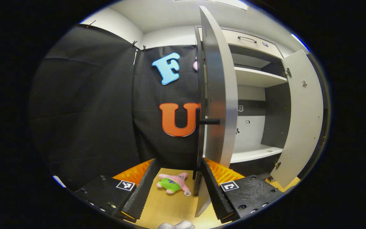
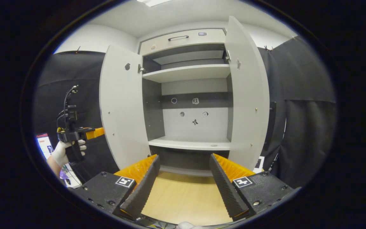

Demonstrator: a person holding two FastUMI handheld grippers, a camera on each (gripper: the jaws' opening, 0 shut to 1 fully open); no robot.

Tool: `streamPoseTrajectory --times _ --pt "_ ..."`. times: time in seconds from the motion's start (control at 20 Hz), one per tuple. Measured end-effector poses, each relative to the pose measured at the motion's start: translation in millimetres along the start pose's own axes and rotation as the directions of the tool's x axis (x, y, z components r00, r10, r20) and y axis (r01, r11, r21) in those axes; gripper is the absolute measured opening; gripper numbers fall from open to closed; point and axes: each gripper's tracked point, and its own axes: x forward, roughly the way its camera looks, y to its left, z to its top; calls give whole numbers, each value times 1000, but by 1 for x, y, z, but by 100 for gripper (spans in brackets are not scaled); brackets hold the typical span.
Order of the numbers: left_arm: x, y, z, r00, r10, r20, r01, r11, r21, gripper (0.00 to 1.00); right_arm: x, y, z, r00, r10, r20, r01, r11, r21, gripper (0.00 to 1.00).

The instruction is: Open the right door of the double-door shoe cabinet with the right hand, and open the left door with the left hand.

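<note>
The shoe cabinet (image 2: 189, 71) stands with both doors swung wide. In the right gripper view, the left door (image 2: 122, 108) and right door (image 2: 246, 95) flank bare shelves. My right gripper (image 2: 184, 159) is open, low in front of the cabinet, touching neither door. A gloved hand (image 2: 60, 152) holds my left gripper (image 2: 98, 132) at the left door's outer edge. In the left gripper view, that left door (image 1: 219, 95) is edge-on with its black handle (image 1: 208, 121) sticking out. My left gripper (image 1: 179, 162) is open, the door's edge close beside its right finger (image 1: 214, 187). The right door (image 1: 303, 117) is farther off.
A pink and green plush toy (image 1: 173, 183) lies on the wooden floor (image 2: 186, 197) in front of the left door. A drawer with a dark handle (image 2: 178, 37) tops the cabinet. Black cloth walls close in on both sides.
</note>
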Motion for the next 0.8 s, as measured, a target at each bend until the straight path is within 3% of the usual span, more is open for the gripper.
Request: streamPoseTrajectory --times 0.05,0.1,0.15,0.2,0.25,0.3,0.35,0.65,0.8 --pt "-5 -3 -2 1000 -3 -10 3 1000 -5 89 0 1 0 1000 2 -1 -2 1000 -1 98" --pt "-12 1 -2 1000 19 -9 -19 1000 7 83 1 2 0 1000 4 0 -4 1000 -3 98" --pt "-17 2 1 999 32 -3 -32 999 22 95 2 1 0 1000 3 1 -3 1000 -6 98" --pt "-25 4 4 999 48 6 -48 998 29 95 2 1 1 1000 1 3 -1 1000 -8 98" --pt "-30 0 6 999 51 10 -51 998 33 82 2 0 2 1000 -3 4 3 1000 -9 98" --pt "-38 -2 10 998 63 18 -64 997 39 81 2 0 2 1000 -4 3 4 1000 -11 98" --pt "-44 -7 13 998 60 22 -61 997 46 95 1 -1 3 1000 -9 4 9 1000 -12 98" --pt "-70 -36 24 994 111 21 -112 990 90 95 3 -14 13 998 -57 22 58 998 -32 98" --pt "-74 -67 23 997 76 26 -78 992 94 95 1 -21 18 996 -83 37 85 995 -45 98"
